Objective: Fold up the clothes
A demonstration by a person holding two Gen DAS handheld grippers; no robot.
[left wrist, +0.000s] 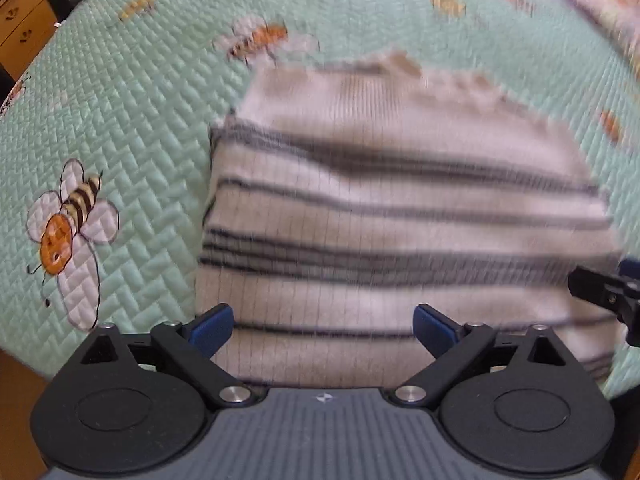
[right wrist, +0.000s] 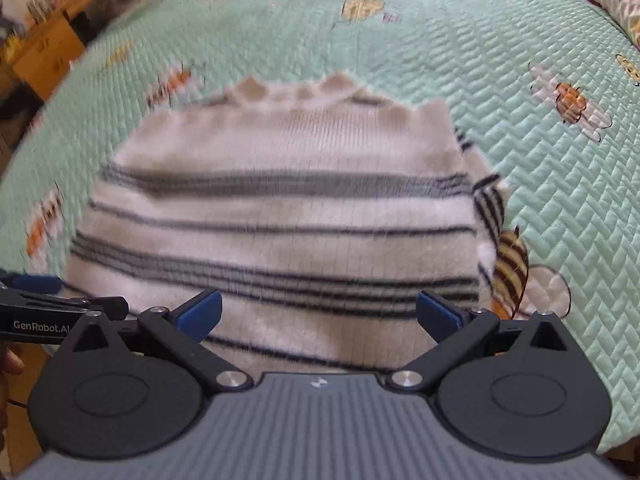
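The striped sweater (left wrist: 400, 216) lies folded into a neat rectangle near the bed's (left wrist: 152, 112) front edge; both the left gripper (left wrist: 323, 326) and right gripper (right wrist: 319, 312) hover released above it, so folding looks nearly complete.

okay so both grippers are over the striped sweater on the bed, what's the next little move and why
Probably lift both away: the folded white knit sweater with dark stripes already lies as a compact rectangle on the green quilted bedspread, and the left gripper and right gripper are open, holding nothing.
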